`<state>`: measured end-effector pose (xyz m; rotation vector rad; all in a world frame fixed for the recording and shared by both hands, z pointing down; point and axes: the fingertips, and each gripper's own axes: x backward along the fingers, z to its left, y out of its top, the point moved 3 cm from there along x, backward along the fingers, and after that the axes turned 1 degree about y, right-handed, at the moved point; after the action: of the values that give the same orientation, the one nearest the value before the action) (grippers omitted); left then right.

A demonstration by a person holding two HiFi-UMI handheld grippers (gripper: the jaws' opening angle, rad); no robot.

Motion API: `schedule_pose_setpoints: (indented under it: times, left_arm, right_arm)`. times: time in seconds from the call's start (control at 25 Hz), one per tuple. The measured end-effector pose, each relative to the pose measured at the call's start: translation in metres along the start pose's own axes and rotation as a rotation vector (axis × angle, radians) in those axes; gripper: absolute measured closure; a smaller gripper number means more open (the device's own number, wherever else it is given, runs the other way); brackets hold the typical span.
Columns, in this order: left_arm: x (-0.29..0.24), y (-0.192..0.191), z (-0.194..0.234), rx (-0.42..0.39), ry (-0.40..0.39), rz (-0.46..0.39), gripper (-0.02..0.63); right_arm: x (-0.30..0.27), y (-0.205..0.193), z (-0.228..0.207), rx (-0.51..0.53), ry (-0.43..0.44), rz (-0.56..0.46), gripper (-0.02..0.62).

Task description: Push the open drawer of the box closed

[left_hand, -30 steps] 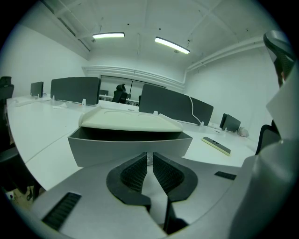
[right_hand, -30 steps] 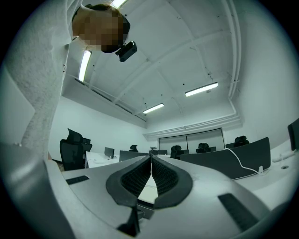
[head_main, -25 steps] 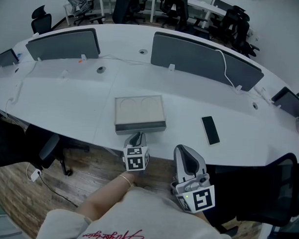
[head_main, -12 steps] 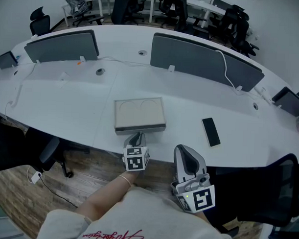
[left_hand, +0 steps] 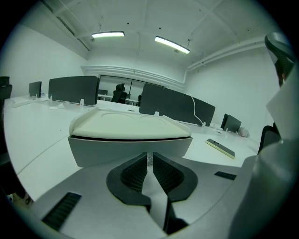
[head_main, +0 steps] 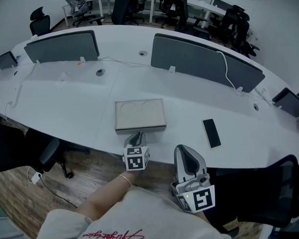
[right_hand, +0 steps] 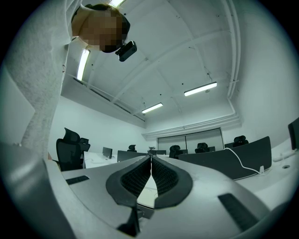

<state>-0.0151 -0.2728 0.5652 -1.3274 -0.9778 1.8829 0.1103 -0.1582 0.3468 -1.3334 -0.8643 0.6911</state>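
Little separates this moment from the head views of a second before. The box (head_main: 140,111) sits at the same spot near the front edge of the white desk (head_main: 67,99). The left gripper (head_main: 136,136) is still planted at the middle of the grey drawer front (head_main: 140,128), with no visible travel. The right gripper (head_main: 184,152) has not stirred either, held off the desk edge close to the person's body.

In the left gripper view, the left gripper's (left_hand: 149,158) jaws are pressed together with nothing clearly between them. Their tips are right at the drawer front (left_hand: 107,148), below the cream lid (left_hand: 128,123). Something small and pale shows at the tips, too small to identify. The right gripper's (right_hand: 150,159) jaws are likewise closed and empty, pointing up across the room. A phone (head_main: 211,131) lies well to the right of the box.

The stillness suggests the push has run out of travel. Only a narrow grey strip of the drawer shows beyond the lid, so the drawer is probably home or nearly so. Whether it is fully seated cannot be told.
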Motion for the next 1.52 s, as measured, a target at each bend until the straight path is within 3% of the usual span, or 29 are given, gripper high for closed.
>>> schedule_pose_setpoints:
  times: [0.92,1.32,1.52]
  left_arm:
    - [-0.007,0.002,0.003,0.021,-0.014,-0.010,0.554]
    - [0.000,-0.006,0.002,-0.026,-0.034,0.021,0.554]
    - [0.021,0.000,0.005,-0.017,-0.034,-0.024,0.554]
  right_arm:
    - [0.001,0.000,-0.003,0.007,-0.017,-0.003,0.577]
    - [0.000,-0.002,0.002,-0.006,0.004,-0.001,0.577]
    - [-0.001,-0.002,0.010,-0.012,0.028,-0.002,0.577]
